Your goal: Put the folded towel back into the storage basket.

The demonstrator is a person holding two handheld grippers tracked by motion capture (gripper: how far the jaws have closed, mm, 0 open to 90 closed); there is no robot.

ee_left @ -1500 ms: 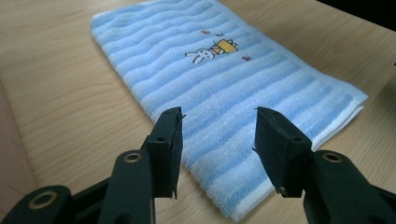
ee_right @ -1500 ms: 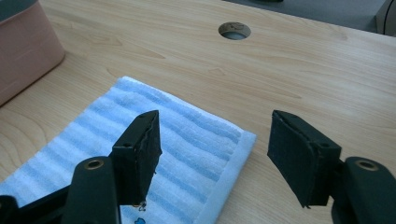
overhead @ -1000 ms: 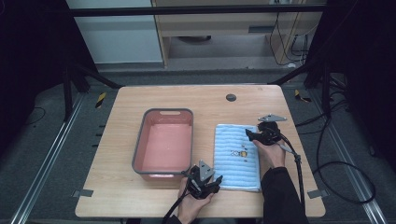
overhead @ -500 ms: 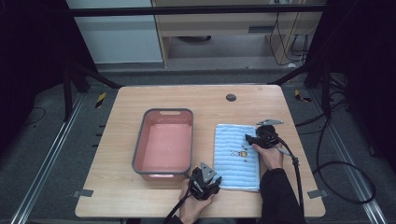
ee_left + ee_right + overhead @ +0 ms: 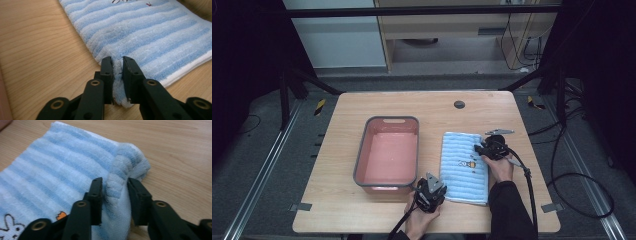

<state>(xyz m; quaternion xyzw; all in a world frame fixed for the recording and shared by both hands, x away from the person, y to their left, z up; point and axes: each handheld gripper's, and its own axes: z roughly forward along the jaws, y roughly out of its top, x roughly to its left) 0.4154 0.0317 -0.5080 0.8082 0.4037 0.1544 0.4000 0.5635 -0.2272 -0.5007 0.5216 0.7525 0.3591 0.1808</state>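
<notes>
Both tongs are clamped on the blue striped towel, which lies flat on the wooden bench (image 5: 337,200) just to the right of the pink tub (image 5: 387,152).

Left tongs (image 5: 116,67) pinch the towel (image 5: 464,167) at its near left corner, the corner closest to the tub's front right edge. In the left gripper view, a bunched fold of terry cloth stands squeezed between the two black jaws, which have just been closing on it, and the rest of the cloth spreads away over the bench beyond them. In the high view, the left tongs (image 5: 432,191) sit at that corner, just beside the tub's near wall, with the person's left hand (image 5: 419,220) behind them at the bench edge.

Right tongs (image 5: 113,188) grip the towel at its far right corner, the one farthest from the tub. Their jaws have also just been closing, and a raised ridge of cloth is caught between them, with the corner humped up just beyond the tips. In the high view, the right tongs (image 5: 484,148) rest on the towel's right edge, with the right hand (image 5: 499,165) over the cloth's side. A small printed figure (image 5: 469,163) marks the towel between the two grips.
</notes>
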